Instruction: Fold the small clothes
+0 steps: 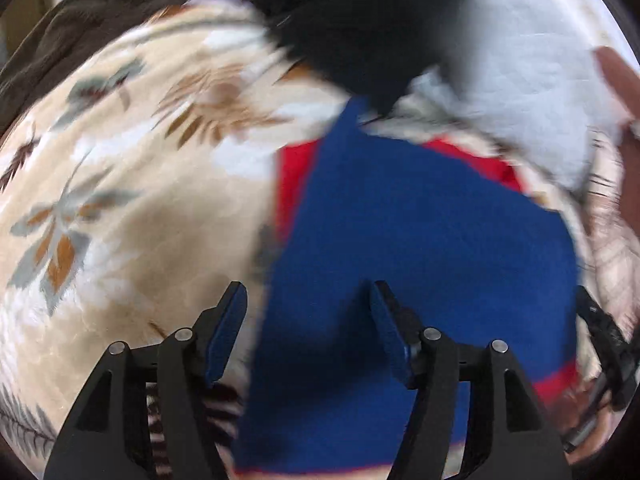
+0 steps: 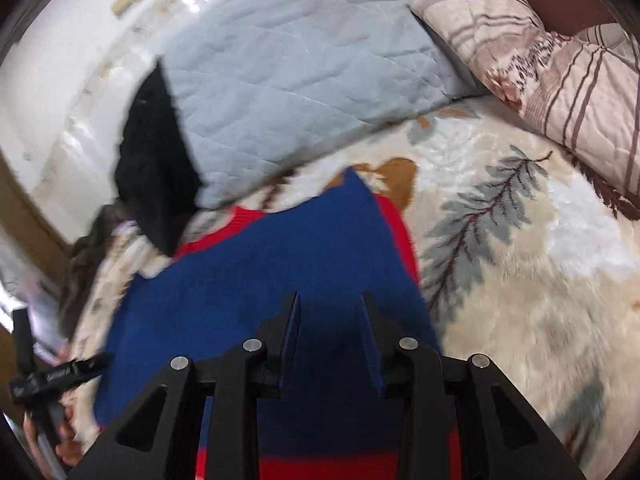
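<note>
A blue garment (image 1: 420,220) with red edges lies spread flat on a cream floral blanket (image 1: 140,160). My left gripper (image 1: 308,296) hangs open just above the garment's left edge. One finger is over the blanket and the other over the blue cloth, and nothing is pinched. In the right wrist view the same blue garment (image 2: 260,280) fills the middle. My right gripper (image 2: 330,304) stands over it with a narrower gap between its fingers, and no cloth is pressed between the pads. The picture is motion-blurred.
A black garment (image 2: 156,168) and a grey quilted cover (image 2: 300,72) lie beyond the blue cloth. A striped pillow (image 2: 560,60) sits at the far right. Dark brown fabric (image 1: 80,40) lies at the blanket's far left. A hand (image 2: 68,440) shows at the lower left.
</note>
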The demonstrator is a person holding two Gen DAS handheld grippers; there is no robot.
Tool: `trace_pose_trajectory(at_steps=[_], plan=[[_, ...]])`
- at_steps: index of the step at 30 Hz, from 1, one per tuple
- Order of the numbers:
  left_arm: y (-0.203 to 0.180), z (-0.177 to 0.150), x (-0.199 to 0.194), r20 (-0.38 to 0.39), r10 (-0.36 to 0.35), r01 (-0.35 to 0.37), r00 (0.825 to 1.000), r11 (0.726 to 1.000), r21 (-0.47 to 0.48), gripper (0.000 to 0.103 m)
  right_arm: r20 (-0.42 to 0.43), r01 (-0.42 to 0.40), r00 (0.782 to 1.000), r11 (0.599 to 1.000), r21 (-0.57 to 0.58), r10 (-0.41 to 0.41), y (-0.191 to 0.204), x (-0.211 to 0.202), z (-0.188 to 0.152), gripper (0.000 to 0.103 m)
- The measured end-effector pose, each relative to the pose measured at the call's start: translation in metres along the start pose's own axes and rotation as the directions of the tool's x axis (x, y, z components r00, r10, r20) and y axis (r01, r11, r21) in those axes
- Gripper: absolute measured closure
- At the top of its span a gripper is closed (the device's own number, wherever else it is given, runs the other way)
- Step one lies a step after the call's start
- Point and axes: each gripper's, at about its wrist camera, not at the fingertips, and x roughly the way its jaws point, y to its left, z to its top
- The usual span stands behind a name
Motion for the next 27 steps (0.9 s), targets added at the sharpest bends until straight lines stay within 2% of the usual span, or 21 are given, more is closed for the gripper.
trace_pose_trajectory(at_steps=[1,2,4,5,7,9,11,13,15,17,20,23,25,27], plan=[[0.004,0.0,0.007,-0.013,-0.023,0.023,1.0,1.0,-0.021,0.023,0.011,-0.017,1.0,1.0,0.013,0.017,-0.005,0.003,-0.001,0.071],[0.006,0.001,0.007,-0.001,-0.037,0.037,0.999,0.999,-0.035,0.022,0.029,-0.024,0.999,0.999,0.022,0.023,-0.006,-0.001,-0.001,0.071],[0.004,0.008,0.002,-0.027,-0.025,0.024,0.999,1.0,-0.009,0.023,0.005,0.01,1.0,1.0,0.007,-0.01,0.0,-0.008,0.003,0.072],[0.004,0.009,-0.002,-0.023,-0.021,0.021,1.0,1.0,-0.006,0.023,0.032,0.028,0.999,0.999,-0.02,-0.028,0.005,-0.016,0.005,0.071],[0.005,0.01,-0.018,0.027,-0.048,0.049,0.998,0.999,-0.02,0.024,0.091,0.041,0.995,0.998,-0.05,-0.036,0.011,-0.029,0.009,0.069],[0.001,0.009,-0.027,0.055,-0.081,0.081,0.995,0.997,0.008,0.024,0.102,0.051,0.994,0.998,-0.044,-0.046,0.009,-0.028,0.013,0.068],[-0.004,0.006,-0.024,0.06,-0.039,0.037,0.997,0.999,0.038,0.024,0.06,0.082,0.995,0.996,-0.019,-0.081,0.002,-0.016,0.013,0.068],[-0.004,0.003,-0.009,0.024,0.004,-0.005,1.0,0.999,0.048,0.024,-0.003,0.138,0.99,0.99,-0.022,-0.138,-0.006,-0.002,0.005,0.068],[0.004,0.0,0.005,-0.013,-0.001,0.001,1.0,1.0,0.031,0.022,0.005,0.145,0.989,0.989,0.002,-0.145,-0.014,-0.001,0.002,0.063],[0.007,-0.001,0.004,-0.005,-0.011,0.011,1.0,1.0,0.012,0.021,-0.006,0.151,0.988,0.988,0.03,-0.151,-0.018,-0.008,0.003,0.062],[0.005,0.0,-0.004,-0.001,0.001,-0.001,1.0,0.999,0.038,0.022,0.029,0.184,0.983,0.982,-0.042,-0.183,-0.001,-0.025,-0.003,0.061],[0.003,0.0,-0.013,0.007,0.024,-0.025,1.0,0.997,0.068,0.022,0.045,0.124,0.992,0.982,-0.146,-0.118,0.033,-0.042,-0.019,0.059],[0.005,0.002,-0.019,0.03,0.048,-0.051,0.998,0.995,0.08,0.022,0.021,0.062,0.998,0.973,-0.224,-0.059,0.062,-0.047,-0.036,0.058],[0.012,0.006,-0.024,0.043,0.069,-0.072,0.997,0.995,0.07,0.022,-0.032,-0.008,0.999,0.946,-0.323,-0.002,0.098,-0.044,-0.061,0.058]])
